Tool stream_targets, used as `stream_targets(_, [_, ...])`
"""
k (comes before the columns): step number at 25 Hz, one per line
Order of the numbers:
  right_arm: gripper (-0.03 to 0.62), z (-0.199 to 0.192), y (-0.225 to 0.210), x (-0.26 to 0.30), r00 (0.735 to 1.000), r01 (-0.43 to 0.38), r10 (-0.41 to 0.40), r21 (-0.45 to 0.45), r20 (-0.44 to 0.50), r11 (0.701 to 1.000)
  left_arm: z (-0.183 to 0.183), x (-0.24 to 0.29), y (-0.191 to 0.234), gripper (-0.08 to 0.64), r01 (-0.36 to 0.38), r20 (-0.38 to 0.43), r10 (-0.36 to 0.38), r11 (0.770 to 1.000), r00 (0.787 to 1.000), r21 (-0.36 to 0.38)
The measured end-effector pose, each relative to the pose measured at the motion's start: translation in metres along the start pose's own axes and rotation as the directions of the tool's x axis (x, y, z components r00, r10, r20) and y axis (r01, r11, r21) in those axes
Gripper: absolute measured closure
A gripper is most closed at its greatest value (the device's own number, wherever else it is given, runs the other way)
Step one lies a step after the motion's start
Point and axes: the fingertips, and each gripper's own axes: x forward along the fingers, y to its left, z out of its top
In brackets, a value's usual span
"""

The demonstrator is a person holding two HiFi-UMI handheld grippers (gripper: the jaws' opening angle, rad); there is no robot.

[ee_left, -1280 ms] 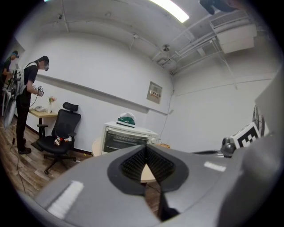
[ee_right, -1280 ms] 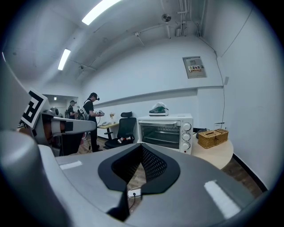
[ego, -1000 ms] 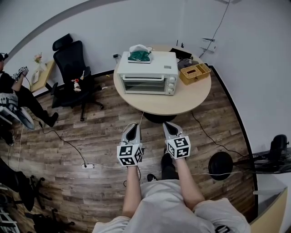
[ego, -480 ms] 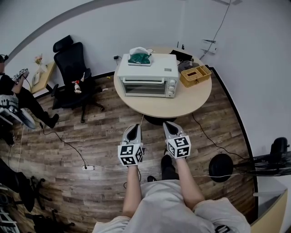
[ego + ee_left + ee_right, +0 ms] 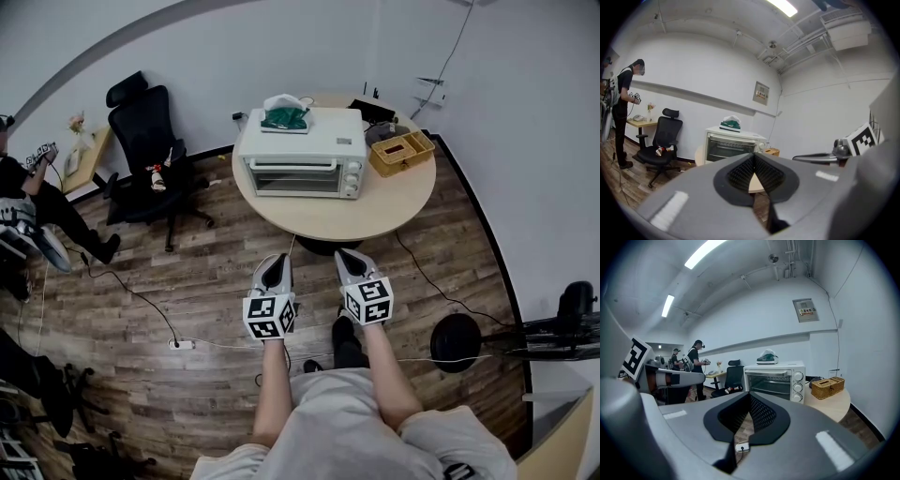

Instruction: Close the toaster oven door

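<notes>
The white toaster oven stands on the round wooden table, its glass door upright against the front. Both gripper views show it some way ahead, as the oven and the oven. My left gripper and right gripper hover side by side over the wood floor, short of the table's near edge. Both point toward the oven. Each is shut with nothing between the pads: the left gripper and the right gripper show black pads pressed together.
A green and white object lies on top of the oven. A wicker basket sits on the table to its right. A black office chair stands at the left, with a person beyond it. Cables and a power strip lie on the floor.
Both grippers stay in the same place and remain shut. Only the head view drifts slightly.
</notes>
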Motion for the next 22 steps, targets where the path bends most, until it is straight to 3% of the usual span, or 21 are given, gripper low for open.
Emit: stream_targets(22, [0.594,0.002,0.009,-0.002,1.0,-0.002,0.003,-0.011,0.004,1.0,0.002,-0.01,0.002,0.502,-0.003,0.005,0.003,1.0,1.0,0.006])
